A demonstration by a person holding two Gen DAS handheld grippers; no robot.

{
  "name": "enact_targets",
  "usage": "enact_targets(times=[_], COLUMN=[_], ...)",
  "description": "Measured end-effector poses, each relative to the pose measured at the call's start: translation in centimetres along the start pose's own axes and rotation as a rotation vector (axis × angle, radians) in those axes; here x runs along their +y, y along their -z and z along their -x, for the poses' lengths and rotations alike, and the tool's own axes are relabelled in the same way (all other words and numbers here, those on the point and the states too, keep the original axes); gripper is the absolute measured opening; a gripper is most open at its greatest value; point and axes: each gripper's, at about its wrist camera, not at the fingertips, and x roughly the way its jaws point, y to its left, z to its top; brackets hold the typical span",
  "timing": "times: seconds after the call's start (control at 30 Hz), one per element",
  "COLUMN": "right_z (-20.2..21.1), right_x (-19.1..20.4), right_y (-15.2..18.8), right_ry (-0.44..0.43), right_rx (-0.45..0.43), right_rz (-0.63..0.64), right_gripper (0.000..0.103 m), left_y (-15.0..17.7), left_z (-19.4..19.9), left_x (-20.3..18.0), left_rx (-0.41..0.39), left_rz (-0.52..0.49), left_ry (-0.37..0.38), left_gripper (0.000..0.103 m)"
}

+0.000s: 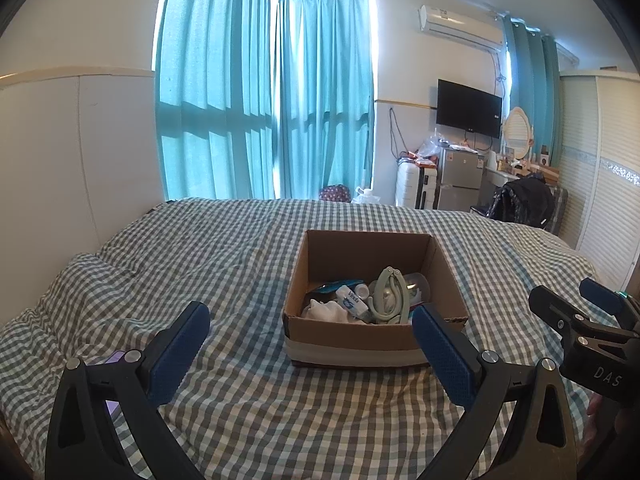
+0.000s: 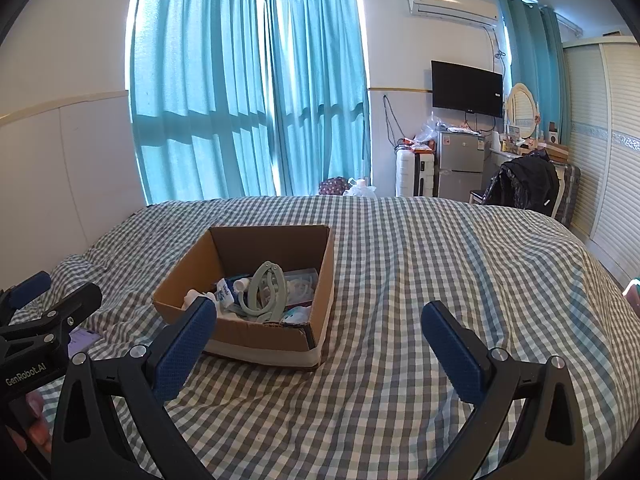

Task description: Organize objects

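Note:
An open cardboard box [image 1: 360,336] sits on the checked bed; it also shows in the right wrist view [image 2: 264,336]. Inside lie a pale green folding hanger [image 1: 390,292], a white-and-blue tissue pack [image 1: 352,300] and a white cloth [image 1: 324,312]; the hanger [image 2: 266,292] shows in the right view too. My left gripper [image 1: 312,336] is open and empty just in front of the box. My right gripper [image 2: 320,332] is open and empty, to the right of the box. Each gripper shows at the edge of the other's view: the right one [image 1: 576,300], the left one [image 2: 48,292].
The checked bedspread [image 2: 420,260] covers the whole bed. A purple phone-like object [image 2: 82,340] lies on the bed at the left, beneath the left gripper [image 1: 116,360]. A wardrobe [image 2: 604,140], a fridge [image 2: 460,164] and teal curtains [image 2: 248,92] stand beyond the bed.

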Motion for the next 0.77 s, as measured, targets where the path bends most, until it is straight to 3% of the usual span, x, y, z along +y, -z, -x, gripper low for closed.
enact_targets(times=[0.77], right_z=[-0.11], right_x=[0.55], right_y=[0.32], right_ry=[-0.004], right_rx=[0.013], right_rz=[0.008], right_gripper=[0.103], left_y=[0.34], left_z=[-0.23], left_x=[0.33], left_rx=[0.010], left_rz=[0.008], left_ry=[-0.025], left_gripper=[0.103])
